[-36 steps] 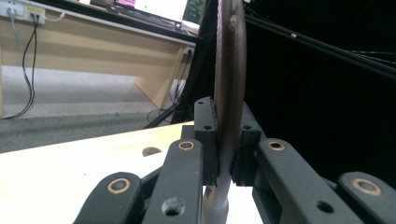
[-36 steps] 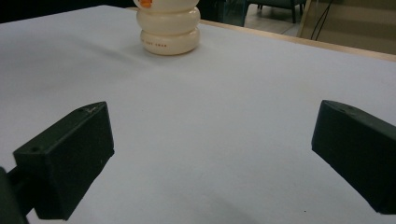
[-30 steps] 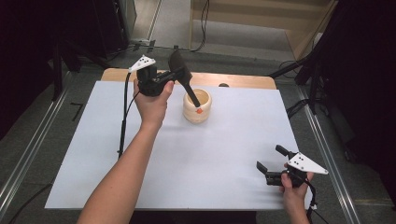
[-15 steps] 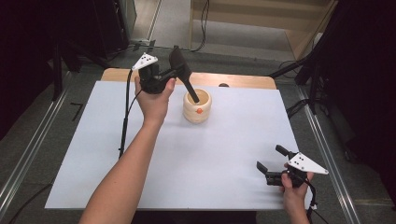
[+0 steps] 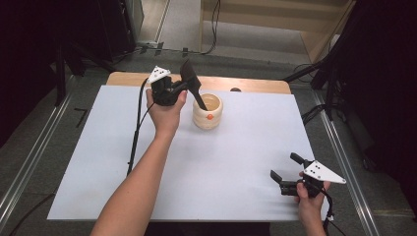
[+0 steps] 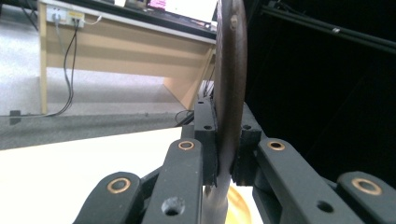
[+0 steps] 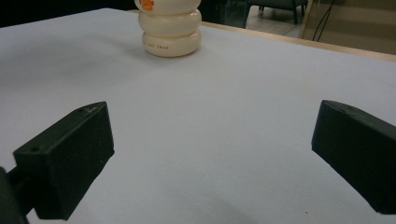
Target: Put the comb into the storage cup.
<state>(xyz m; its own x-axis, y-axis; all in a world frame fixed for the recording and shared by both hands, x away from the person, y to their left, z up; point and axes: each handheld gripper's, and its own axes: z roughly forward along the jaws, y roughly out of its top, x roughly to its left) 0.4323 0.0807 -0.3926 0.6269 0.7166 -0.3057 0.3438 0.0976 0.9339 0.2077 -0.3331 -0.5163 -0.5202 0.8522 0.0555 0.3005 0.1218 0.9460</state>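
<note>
Lower now than a second ago, the left tongs (image 5: 178, 88) have sunk a little toward the pot (image 5: 207, 111), carrying the spatula (image 5: 193, 87) further down into it; the right tongs (image 5: 287, 173) have not shifted.

High view: the pot stands upright on the white surface (image 5: 236, 162), toward the far side, just right of the left hand (image 5: 164, 110). It is cream-coloured with ribbed, bulging rings and a small orange mark on its near side. The spatula is black, with a broad flat blade up and its thin handle slanting down through the pot's mouth. The left tongs are clamped on it just below the blade. The right tongs rest near the front right corner of the surface, well apart from the pot, jaws wide apart with nothing between them.

Left gripper view: the spatula (image 6: 229, 93) rises edge-on as a thin dark strip between the pads (image 6: 208, 140), which press on it from both sides. Below, a patch of the pot's tan inside (image 6: 239, 210) shows.

Right gripper view: the pads (image 7: 70, 163) stand wide apart over bare surface (image 7: 210, 154). The pot (image 7: 171, 28) sits far off at the top, its ringed cream body and orange mark plain, its mouth cut off by the frame.
</note>
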